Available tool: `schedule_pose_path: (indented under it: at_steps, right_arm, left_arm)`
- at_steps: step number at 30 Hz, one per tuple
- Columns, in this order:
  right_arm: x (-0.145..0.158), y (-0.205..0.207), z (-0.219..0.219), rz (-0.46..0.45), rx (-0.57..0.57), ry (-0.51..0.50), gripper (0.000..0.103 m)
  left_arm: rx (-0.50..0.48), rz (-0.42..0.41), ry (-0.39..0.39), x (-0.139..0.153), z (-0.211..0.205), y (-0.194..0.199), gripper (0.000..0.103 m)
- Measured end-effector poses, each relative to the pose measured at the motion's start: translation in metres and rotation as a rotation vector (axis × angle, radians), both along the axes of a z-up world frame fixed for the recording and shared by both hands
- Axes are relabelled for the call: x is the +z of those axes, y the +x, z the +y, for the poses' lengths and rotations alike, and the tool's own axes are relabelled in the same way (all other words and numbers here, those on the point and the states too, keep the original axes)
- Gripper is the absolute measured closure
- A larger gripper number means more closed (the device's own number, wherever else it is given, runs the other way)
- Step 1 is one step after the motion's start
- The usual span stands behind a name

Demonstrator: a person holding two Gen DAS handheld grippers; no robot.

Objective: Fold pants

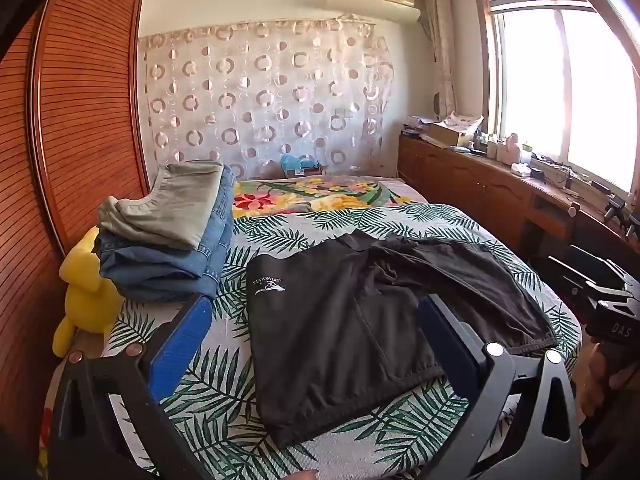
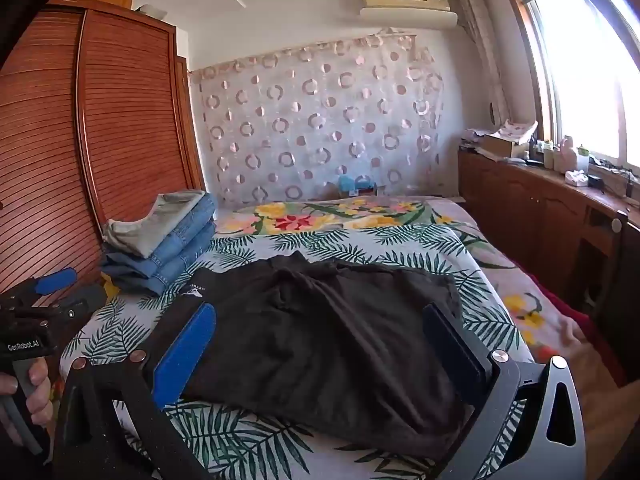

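- Left wrist view, far left: a yellow plush toy sits at the bed's edge against the slatted wooden wardrobe.
- Just right of it, a stack of folded clothes, grey on top of denim.
- The left gripper hovers low over the bed with its leaf-print cover, jaws wide apart, nothing between the blue pads.
- Centre: the black pants lie on the cover, partly folded and rumpled, white logo on the left side.
- Right wrist view: the right gripper hangs above the pants, jaws spread wide, gripping nothing.
- Far right: a wooden cabinet runs under the bright window.
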State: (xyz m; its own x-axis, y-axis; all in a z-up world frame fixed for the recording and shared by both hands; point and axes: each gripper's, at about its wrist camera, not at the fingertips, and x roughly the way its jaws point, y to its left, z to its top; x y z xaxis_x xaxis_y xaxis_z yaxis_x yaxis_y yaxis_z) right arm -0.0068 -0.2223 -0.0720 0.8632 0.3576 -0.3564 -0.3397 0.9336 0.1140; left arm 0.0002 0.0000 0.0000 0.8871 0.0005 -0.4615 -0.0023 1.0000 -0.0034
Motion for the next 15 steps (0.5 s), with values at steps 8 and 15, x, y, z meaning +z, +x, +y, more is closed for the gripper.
schedule_pose_path:
  at_steps: [8,15]
  right_arm:
    - [0.002,-0.0001,0.0011,0.01,0.004,-0.003,0.0]
    - [-0.0004,0.0008,0.0013,0.006,0.004,0.004,0.0]
  left_arm:
    - [0.0,-0.004,-0.006,0.0,0.0001,-0.0001,0.0]
    - [0.003,-0.006,-0.005,-0.0001,0.0002,0.0003,0.0]
